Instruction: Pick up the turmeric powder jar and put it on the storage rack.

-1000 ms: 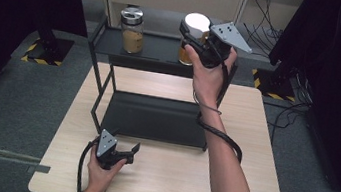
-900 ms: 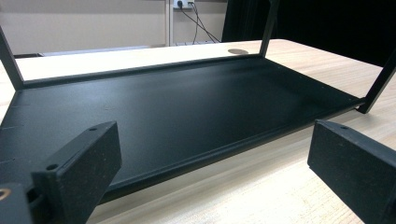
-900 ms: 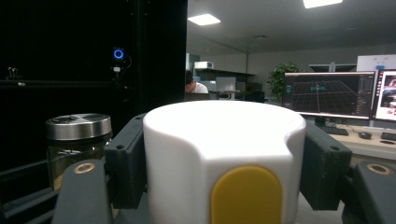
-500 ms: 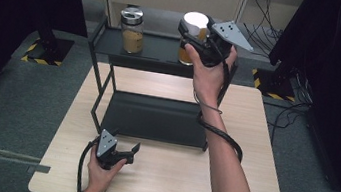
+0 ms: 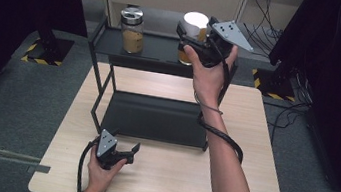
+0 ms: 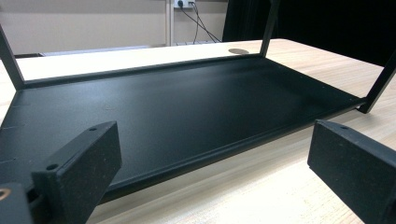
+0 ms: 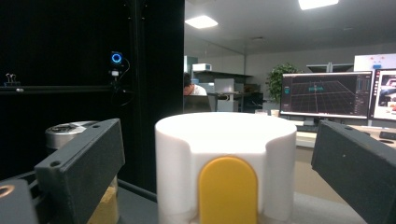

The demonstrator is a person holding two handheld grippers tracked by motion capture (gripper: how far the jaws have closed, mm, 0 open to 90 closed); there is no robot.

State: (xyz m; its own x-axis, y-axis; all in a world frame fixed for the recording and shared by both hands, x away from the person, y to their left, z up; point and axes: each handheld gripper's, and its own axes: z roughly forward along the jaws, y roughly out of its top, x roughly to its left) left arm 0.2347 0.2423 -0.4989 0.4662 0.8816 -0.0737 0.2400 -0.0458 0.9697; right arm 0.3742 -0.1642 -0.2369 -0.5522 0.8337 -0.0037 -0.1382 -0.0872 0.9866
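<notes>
The white-lidded jar (image 5: 193, 33) stands on the black rack's top shelf (image 5: 157, 51), already released: the right gripper (image 5: 190, 37) has just been opening, jaws spread clear. Remaining: withdrawal. The left gripper (image 5: 131, 152) rests spread, empty, on the table (image 5: 253, 138).

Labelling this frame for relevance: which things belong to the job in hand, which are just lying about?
In the job:
- white-lidded jar on the rack's top shelf
- right gripper, jaws just opened, apart either side of the lid

Lying about:
- steel-lidded jar
- bottom shelf
- left gripper, open, resting on the table
</notes>
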